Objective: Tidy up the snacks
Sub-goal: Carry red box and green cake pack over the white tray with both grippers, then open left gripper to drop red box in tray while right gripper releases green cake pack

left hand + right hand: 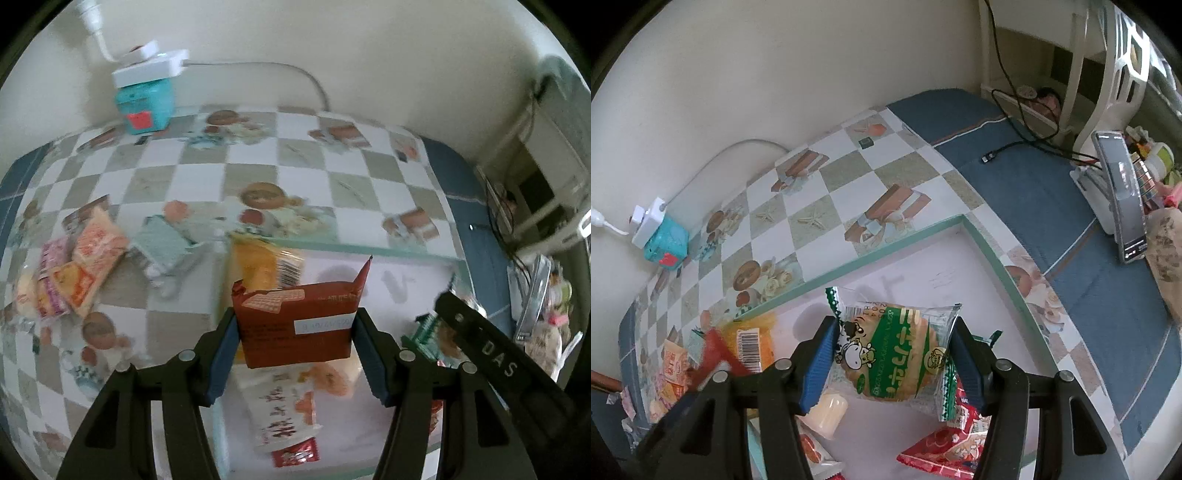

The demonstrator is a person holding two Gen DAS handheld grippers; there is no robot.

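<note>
My left gripper (295, 345) clamps a dark-red wafer packet (299, 323) bearing a white date label; my right gripper (894, 363) pinches a clear green-printed cracker packet (897, 350) with a cartoon cow, both above the white tray (886, 245).

Brown wafer packet (297, 325), green cracker packet (894, 354) (both upright).

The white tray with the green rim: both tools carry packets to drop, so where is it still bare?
The white tray with the green rim is bare in its far corner, between the rim and the orange barcoded packet. Crowded: the near end, around the red patterned packet and pale jelly cup.
</note>
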